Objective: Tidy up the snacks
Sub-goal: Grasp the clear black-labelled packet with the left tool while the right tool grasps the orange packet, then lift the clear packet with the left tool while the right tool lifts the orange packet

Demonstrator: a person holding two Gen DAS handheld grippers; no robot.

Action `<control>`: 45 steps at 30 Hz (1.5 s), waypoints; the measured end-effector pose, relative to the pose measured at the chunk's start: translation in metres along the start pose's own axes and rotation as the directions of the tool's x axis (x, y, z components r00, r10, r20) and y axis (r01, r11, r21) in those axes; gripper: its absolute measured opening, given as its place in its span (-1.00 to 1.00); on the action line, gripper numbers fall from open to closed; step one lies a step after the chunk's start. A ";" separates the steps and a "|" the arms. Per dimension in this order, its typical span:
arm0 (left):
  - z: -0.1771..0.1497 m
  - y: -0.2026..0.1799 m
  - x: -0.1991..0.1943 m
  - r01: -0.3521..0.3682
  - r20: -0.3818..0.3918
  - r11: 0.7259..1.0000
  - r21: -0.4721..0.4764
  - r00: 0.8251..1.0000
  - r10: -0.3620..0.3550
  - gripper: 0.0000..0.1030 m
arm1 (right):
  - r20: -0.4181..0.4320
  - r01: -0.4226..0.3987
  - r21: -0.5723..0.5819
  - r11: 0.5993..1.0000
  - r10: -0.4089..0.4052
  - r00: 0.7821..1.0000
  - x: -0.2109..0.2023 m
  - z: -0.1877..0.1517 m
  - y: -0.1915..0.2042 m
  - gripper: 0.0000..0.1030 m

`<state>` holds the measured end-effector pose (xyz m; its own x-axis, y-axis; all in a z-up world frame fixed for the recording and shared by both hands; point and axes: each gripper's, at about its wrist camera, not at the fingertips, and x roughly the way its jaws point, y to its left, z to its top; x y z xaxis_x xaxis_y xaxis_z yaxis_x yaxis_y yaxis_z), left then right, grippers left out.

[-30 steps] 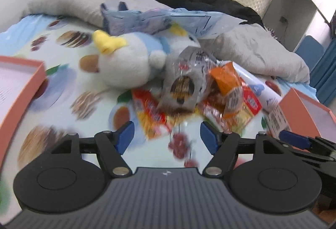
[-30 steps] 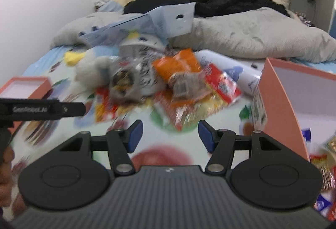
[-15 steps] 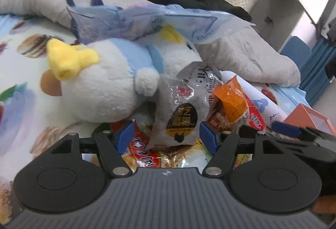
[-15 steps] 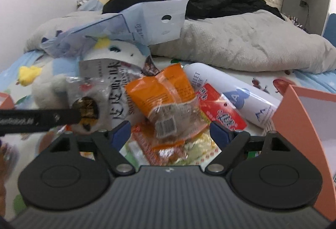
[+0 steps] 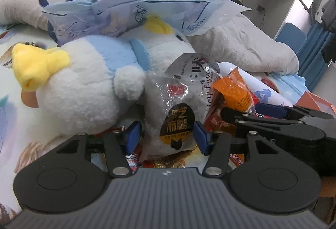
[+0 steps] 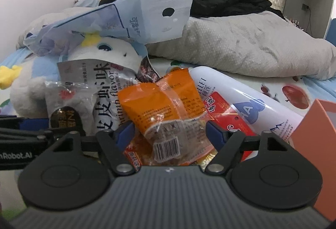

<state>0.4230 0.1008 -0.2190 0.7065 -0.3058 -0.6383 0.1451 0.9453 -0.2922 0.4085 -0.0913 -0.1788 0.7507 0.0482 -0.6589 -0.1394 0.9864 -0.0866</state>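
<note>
A pile of snack packets lies on the bed. My left gripper [image 5: 167,137] is open, its jaws on either side of a clear-and-silver shrimp-flavour bag [image 5: 178,109] with a black round label; the bag also shows in the right wrist view [image 6: 88,100]. My right gripper [image 6: 170,133] is open around the lower end of an orange packet [image 6: 161,100], which also shows in the left wrist view [image 5: 233,90]. Red packets [image 6: 222,111] lie under it. The right gripper's fingers [image 5: 271,110] show at the right of the left wrist view.
A white-and-blue plush duck [image 5: 84,82] lies left of the pile with a pale blue bag [image 5: 130,12] on top. A white spray can [image 6: 241,100] lies right of the packets. An orange box [image 6: 317,130] stands at the right. A grey quilt [image 6: 252,44] and black clothes lie behind.
Both grippers have moved forward into the pile. The left one's jaws now flank the shrimp bag, and the right one's jaws flank the orange packet. Both stay open.
</note>
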 end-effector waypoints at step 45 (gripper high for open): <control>-0.089 -0.037 -0.142 -0.081 -0.061 0.986 -0.146 0.996 0.072 -0.54 | -0.059 -0.133 0.036 0.990 0.135 0.989 -0.158 -0.058 -0.012 -0.17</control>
<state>0.2560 0.0996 -0.1810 0.6714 -0.2430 -0.7001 -0.0153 0.9400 -0.3409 0.2545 -0.1196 -0.1170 0.6860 0.1714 -0.7071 -0.2145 0.9763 0.0286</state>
